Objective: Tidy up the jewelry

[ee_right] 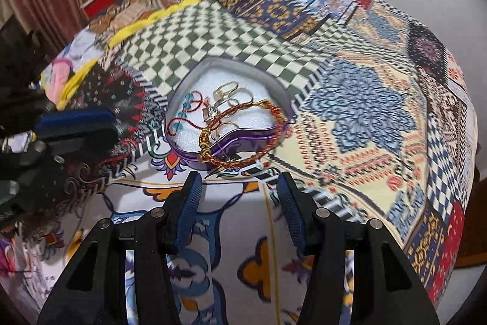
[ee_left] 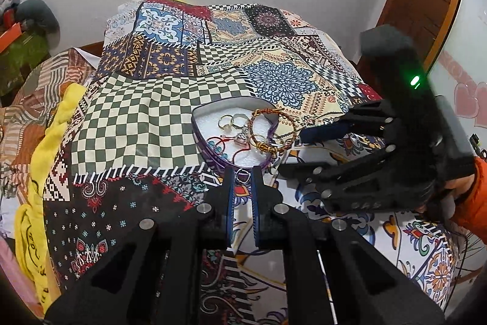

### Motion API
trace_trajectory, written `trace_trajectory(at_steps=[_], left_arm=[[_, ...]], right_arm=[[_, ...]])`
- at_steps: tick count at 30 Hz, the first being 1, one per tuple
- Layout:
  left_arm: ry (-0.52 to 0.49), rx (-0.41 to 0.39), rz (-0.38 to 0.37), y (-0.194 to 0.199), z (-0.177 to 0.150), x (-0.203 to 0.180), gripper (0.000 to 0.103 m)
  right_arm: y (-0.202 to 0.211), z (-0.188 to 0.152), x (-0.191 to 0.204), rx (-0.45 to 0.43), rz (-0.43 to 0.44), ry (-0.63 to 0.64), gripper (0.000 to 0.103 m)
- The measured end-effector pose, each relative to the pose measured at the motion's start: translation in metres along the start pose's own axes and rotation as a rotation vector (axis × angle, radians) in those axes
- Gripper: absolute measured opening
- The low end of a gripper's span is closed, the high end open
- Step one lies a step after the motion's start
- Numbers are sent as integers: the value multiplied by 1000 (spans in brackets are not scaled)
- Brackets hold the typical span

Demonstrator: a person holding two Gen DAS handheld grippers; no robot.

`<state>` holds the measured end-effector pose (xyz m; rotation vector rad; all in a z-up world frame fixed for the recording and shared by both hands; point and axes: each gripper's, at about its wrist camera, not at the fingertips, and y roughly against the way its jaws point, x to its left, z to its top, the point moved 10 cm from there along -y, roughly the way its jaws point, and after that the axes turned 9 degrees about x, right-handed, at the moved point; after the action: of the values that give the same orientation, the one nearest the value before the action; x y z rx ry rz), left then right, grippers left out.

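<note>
A bed draped in a busy patchwork cloth fills the room. Nearest, the left gripper has its fingers clenched on a small ring. The right gripper hangs released, holding nothing. Beyond sits a heart-shaped purple tin holding rings, a red cord and a braided gold bracelet draped over its rim. The bracelet looks light and limp, best pinched at its overhanging loop.

The left gripper reaches up from the bottom centre of its own view, fingers nearly together with only a thin slot between them, pinching a small ring – pointed steeply down. The right gripper stands with its jaws apart and nothing between them; in the left view it enters from the right edge, held by a hand in an orange sleeve.
</note>
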<state>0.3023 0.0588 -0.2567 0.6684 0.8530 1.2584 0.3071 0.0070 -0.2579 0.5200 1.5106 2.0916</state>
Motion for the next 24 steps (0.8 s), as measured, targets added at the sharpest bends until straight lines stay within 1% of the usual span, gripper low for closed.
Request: trace_trajectory(at_steps=[1, 2, 5, 7, 9, 14, 19, 21, 24], left_arm=[[2, -1, -2, 0, 0, 2, 8], [4, -1, -3, 0, 0, 3, 8], [13, -2, -10, -1, 0, 7, 8], [17, 1, -13, -2, -1, 9, 8], [20, 6, -15, -4, -2, 11, 8], [35, 10, -23, -8, -4, 16, 8], [56, 10, -32, -10, -4, 20, 8], [60, 11, -31, -10, -3, 22, 8], [62, 11, -29, -11, -4, 23, 8]], right_arm=[[-2, 1, 1, 3, -9, 11, 47], [-5, 1, 2, 5, -26, 27, 45], [-9, 3, 5, 11, -34, 60, 36], [-12, 4, 7, 18, -39, 82, 33], [-13, 6, 9, 14, -38, 114, 31], [-16, 9, 15, 12, -19, 172, 30], [-19, 12, 24, 12, -6, 215, 20], [-20, 12, 29, 11, -3, 232, 10], [-21, 13, 32, 10, -8, 238, 9]])
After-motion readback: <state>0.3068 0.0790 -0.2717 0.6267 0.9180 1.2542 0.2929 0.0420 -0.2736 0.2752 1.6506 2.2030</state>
